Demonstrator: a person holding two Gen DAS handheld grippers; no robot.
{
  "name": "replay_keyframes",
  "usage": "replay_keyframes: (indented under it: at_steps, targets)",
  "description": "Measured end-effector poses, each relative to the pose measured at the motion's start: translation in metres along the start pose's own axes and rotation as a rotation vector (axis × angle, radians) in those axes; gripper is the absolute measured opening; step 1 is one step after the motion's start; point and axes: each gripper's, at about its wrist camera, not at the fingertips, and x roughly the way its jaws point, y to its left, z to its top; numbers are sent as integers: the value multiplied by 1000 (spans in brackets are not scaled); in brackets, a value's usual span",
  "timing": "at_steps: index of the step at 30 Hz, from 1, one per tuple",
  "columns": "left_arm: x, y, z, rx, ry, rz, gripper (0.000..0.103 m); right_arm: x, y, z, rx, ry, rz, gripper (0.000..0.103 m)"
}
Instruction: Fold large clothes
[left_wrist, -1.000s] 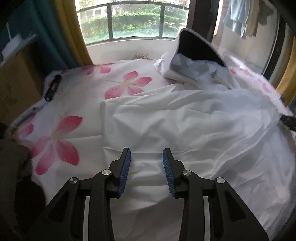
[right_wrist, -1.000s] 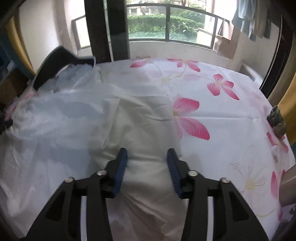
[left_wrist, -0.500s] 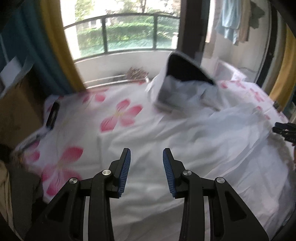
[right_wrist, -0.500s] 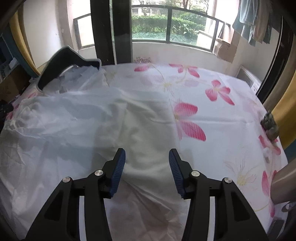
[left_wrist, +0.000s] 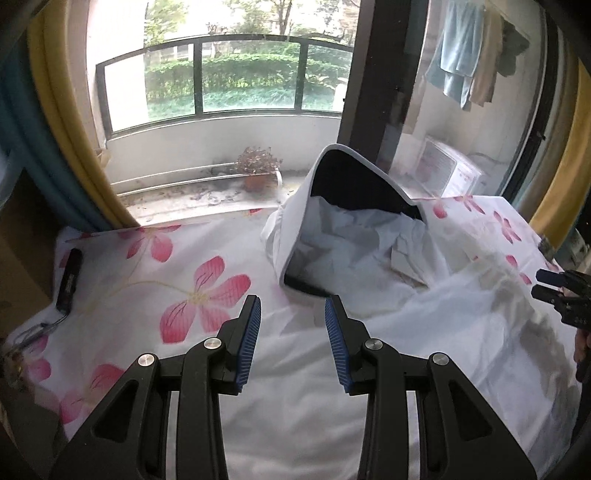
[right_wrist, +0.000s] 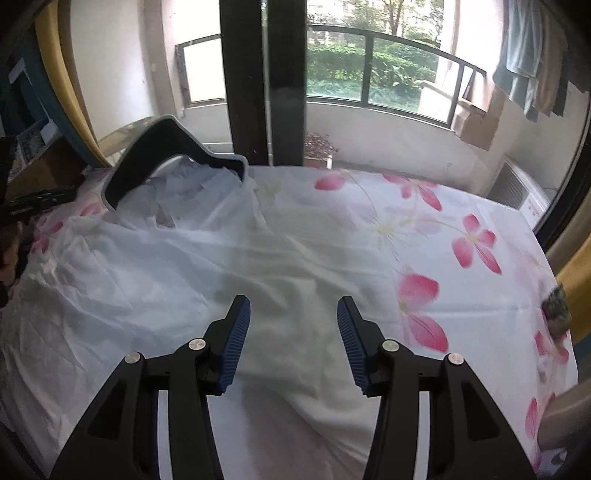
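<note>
A large white garment (left_wrist: 424, 332) lies spread and wrinkled on a bed sheet with pink flowers (left_wrist: 199, 291). Its hood (left_wrist: 354, 192), dark inside with a pale rim, stands up at the far end near the window. My left gripper (left_wrist: 293, 306) hovers above the garment's near left part, open, with nothing between its blue pads. In the right wrist view the same garment (right_wrist: 166, 273) covers the left half of the bed, with the hood (right_wrist: 162, 158) at the back left. My right gripper (right_wrist: 293, 306) hangs open over the garment's right edge and holds nothing.
A black slim device (left_wrist: 68, 280) with a cable lies at the bed's far left edge. A small dark object (right_wrist: 556, 306) sits at the bed's right edge. A dark window post (right_wrist: 262, 81) and a potted plant (left_wrist: 258, 170) stand beyond the bed.
Both grippers have lifted away from the garment and tipped up, so the hood, window and balcony show more. The jaws stay open and empty. The garment lies as before.
</note>
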Motion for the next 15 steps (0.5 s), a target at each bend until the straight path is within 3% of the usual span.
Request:
replay_keyframes:
  at_steps: [2, 6, 15]
  targets:
    - [8, 0, 3, 1, -1, 2, 38, 5, 7, 8, -25, 1, 8, 51]
    - [27, 3, 8, -18, 0, 4, 38, 20, 22, 26, -83, 3, 7, 67]
    - [63, 20, 12, -63, 36, 17, 39, 69, 53, 69, -198, 35, 35, 73]
